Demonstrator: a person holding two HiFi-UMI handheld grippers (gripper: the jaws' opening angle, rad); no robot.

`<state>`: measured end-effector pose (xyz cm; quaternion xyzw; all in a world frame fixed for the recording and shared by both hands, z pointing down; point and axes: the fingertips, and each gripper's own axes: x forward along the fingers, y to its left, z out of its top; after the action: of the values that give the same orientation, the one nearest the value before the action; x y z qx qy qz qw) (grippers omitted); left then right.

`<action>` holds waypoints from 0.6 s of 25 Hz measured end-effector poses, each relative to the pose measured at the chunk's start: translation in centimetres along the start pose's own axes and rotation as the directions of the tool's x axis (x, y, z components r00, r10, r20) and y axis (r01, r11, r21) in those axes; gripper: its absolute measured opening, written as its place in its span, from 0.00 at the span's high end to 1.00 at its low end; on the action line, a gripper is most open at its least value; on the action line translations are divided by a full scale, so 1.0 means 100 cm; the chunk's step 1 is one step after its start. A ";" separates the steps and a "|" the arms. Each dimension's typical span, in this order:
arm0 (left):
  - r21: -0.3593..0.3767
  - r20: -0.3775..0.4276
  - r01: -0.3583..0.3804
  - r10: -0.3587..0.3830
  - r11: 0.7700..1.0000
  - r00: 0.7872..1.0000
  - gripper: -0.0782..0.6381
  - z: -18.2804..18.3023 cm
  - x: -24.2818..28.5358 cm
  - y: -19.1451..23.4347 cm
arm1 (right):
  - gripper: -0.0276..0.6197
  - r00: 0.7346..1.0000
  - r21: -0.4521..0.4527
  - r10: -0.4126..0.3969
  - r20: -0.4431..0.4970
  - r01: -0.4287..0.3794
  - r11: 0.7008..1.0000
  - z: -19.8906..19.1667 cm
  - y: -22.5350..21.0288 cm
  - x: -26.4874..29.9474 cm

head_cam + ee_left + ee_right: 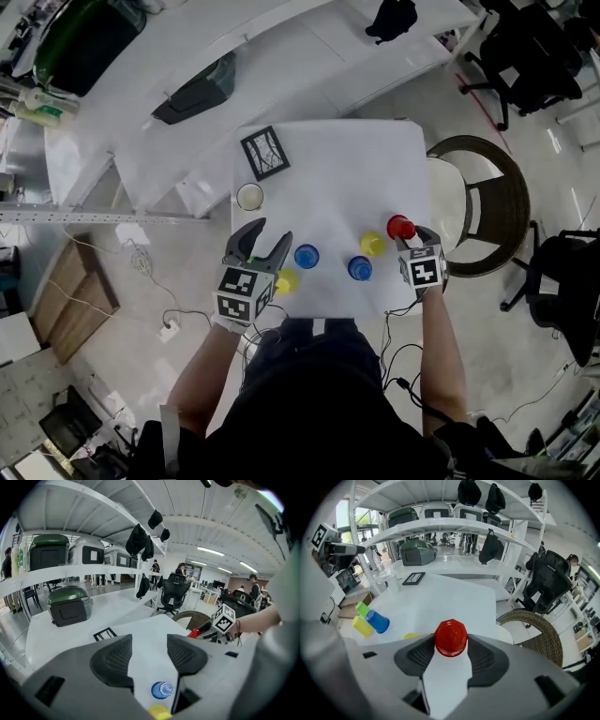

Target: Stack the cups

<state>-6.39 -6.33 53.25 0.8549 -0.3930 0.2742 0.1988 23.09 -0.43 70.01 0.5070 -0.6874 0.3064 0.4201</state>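
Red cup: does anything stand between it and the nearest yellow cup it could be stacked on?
Nothing visible does. The red cup is gripped between the right gripper's fingers; the nearest yellow cup stands right beside it, and the blue cup lies beyond that.

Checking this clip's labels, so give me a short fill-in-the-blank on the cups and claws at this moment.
1. The right claw is closed on the ____ cup.
2. The left claw is ____, with nothing between its pads.
3. In the head view, ____ blue cups stand on the white table.
Missing words: red; open; two.
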 end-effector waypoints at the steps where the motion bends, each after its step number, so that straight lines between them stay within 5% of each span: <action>1: -0.002 -0.004 -0.007 0.007 1.000 1.000 0.57 -0.001 0.000 0.003 | 0.62 1.000 -0.003 0.002 0.005 -0.002 1.000 0.008 -0.001 0.004; 15: -0.054 -0.055 -0.052 0.049 0.997 0.997 0.57 -0.020 0.018 0.026 | 0.62 1.000 -0.062 -0.027 -0.003 0.027 0.998 0.087 -0.028 0.067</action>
<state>-8.04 -7.82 56.19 0.8311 -0.4165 0.2911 0.2261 22.55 -11.57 71.92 0.5024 -0.6889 0.2802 0.4410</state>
